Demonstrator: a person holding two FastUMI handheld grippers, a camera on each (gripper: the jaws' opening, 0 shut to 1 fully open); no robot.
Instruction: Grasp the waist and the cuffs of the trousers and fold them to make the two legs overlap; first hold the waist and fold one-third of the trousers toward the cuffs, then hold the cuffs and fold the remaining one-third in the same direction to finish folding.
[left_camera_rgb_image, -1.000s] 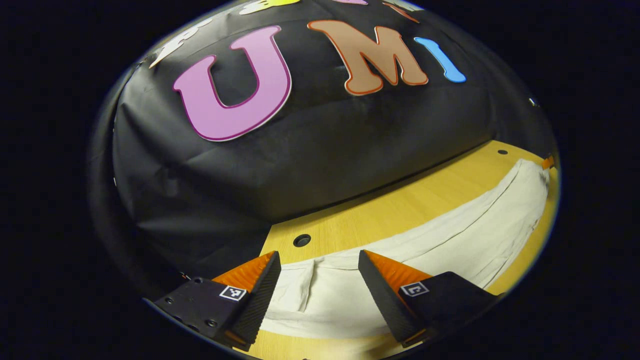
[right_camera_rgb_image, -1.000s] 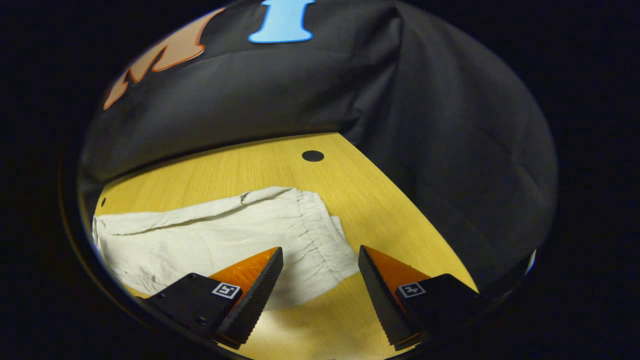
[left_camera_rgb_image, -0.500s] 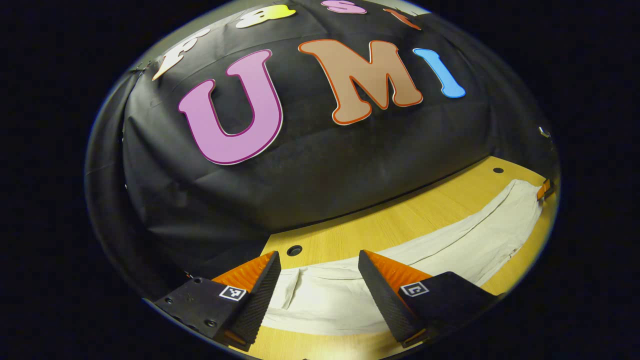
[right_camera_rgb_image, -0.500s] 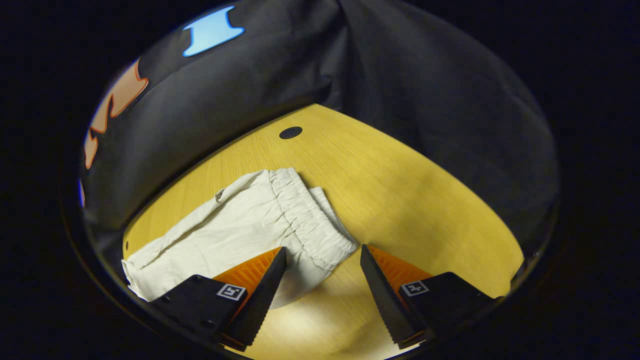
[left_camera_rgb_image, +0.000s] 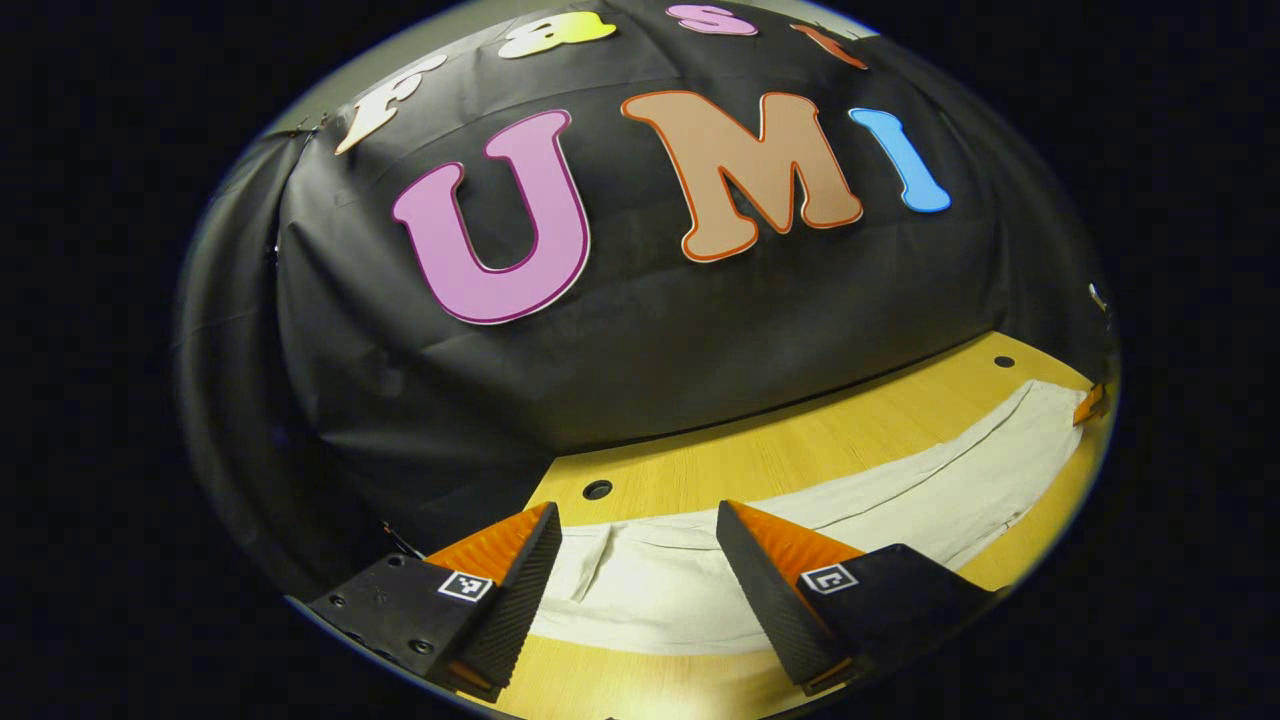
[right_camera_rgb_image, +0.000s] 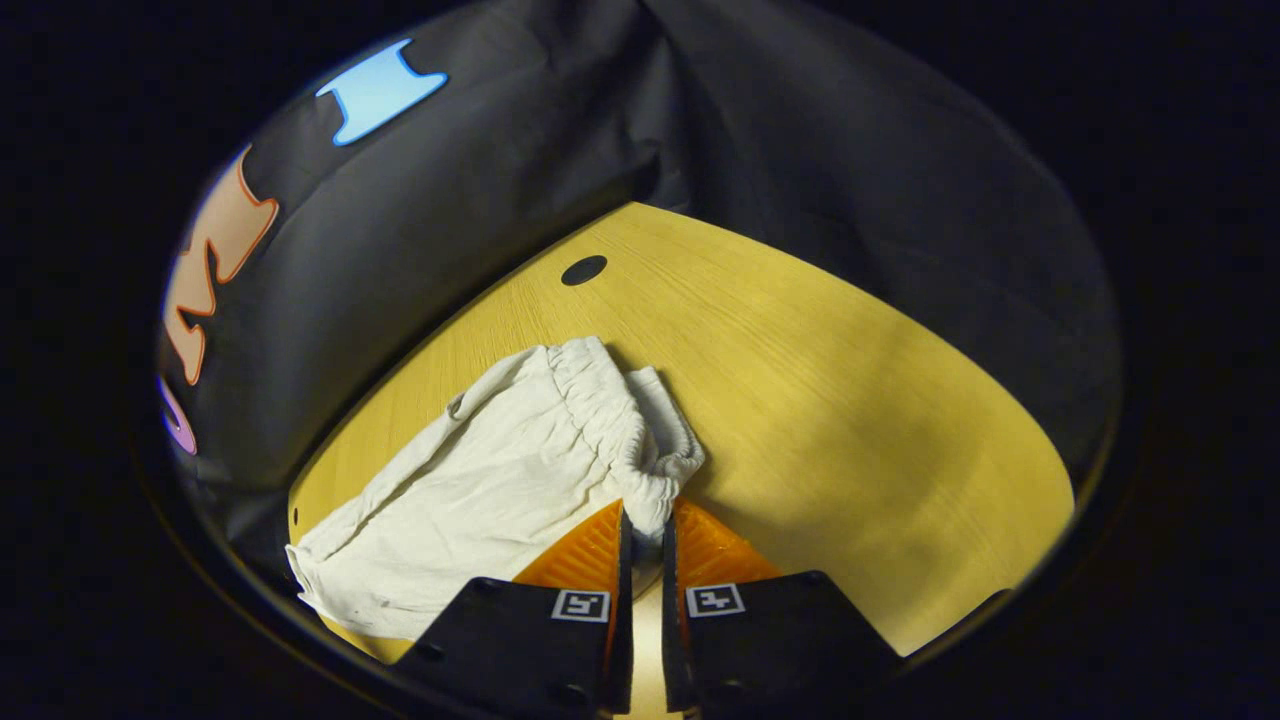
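Note:
White trousers (left_camera_rgb_image: 900, 500) lie flat along the wooden table (left_camera_rgb_image: 800, 450). Their cuff end (left_camera_rgb_image: 640, 590) rests below my left gripper (left_camera_rgb_image: 638, 510), which hovers open over it without touching. In the right gripper view the trousers (right_camera_rgb_image: 480, 490) stretch away to the left, and the gathered elastic waistband (right_camera_rgb_image: 600, 400) sits straight ahead. My right gripper (right_camera_rgb_image: 641, 522) is shut on the waistband's near corner (right_camera_rgb_image: 652, 497), where the cloth is bunched and slightly lifted. At the far waist end in the left gripper view, a bit of the right gripper (left_camera_rgb_image: 1090, 404) shows.
Black cloth walls close the booth behind and beside the table. Round holes mark the tabletop (left_camera_rgb_image: 597, 489) (left_camera_rgb_image: 1003, 361) (right_camera_rgb_image: 584, 269). Bare wood (right_camera_rgb_image: 850, 400) spreads to the right of the waistband.
My right gripper went from open over the waistband to shut on its near corner, bunching the cloth. The left gripper stayed open and shifted only slightly over the cuffs.

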